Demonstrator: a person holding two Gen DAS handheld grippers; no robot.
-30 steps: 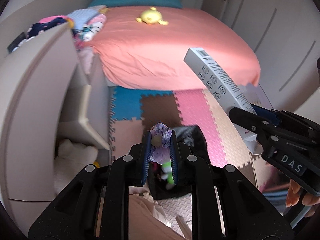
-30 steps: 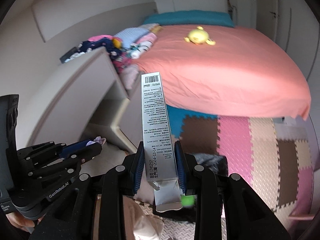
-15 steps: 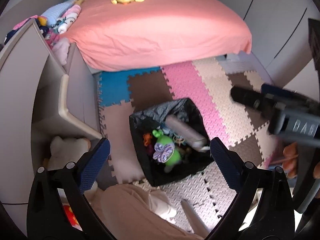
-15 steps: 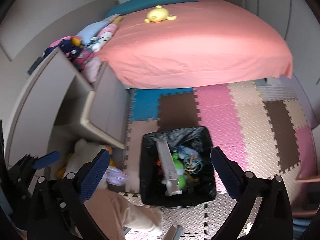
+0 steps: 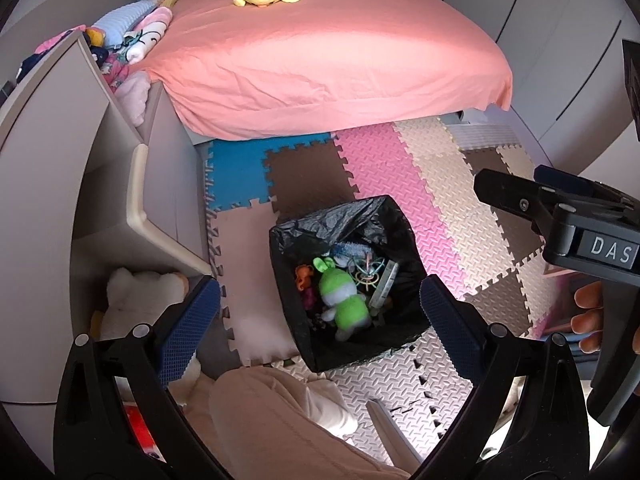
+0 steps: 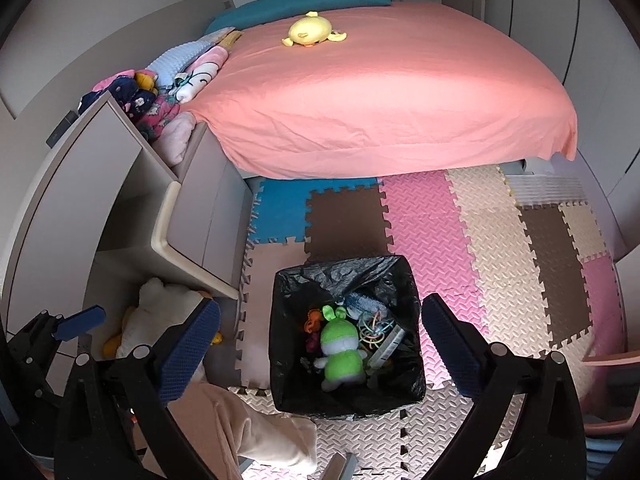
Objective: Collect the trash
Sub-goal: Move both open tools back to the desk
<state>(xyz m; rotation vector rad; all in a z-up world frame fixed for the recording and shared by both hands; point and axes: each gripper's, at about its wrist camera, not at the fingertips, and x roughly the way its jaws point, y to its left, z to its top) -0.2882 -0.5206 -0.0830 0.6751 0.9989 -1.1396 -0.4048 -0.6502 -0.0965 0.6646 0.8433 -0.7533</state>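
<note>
A black-lined trash bin [image 5: 296, 240] [image 6: 288, 280] stands on the foam floor mat below both grippers. It holds a green and white plush toy [image 5: 344, 300] [image 6: 340, 354], coloured rings [image 6: 374, 330], a long white box [image 5: 384, 284] [image 6: 388, 344] and other small items. My left gripper [image 5: 320, 320] is open wide and empty above the bin. My right gripper [image 6: 320, 332] is open wide and empty above the bin; it also shows at the right of the left wrist view [image 5: 560, 216].
A bed with a pink sheet [image 6: 380, 92] and a yellow plush [image 6: 312, 30] lies beyond the bin. A beige cabinet [image 6: 132, 208] stands on the left with a white plush [image 6: 160, 312] under it. The person's leg [image 5: 280, 424] is at the bottom.
Both grippers opened wide. The purple flower item left the left gripper and the long white box left the right gripper; both fell into the bin. The views tilted down over the bin.
</note>
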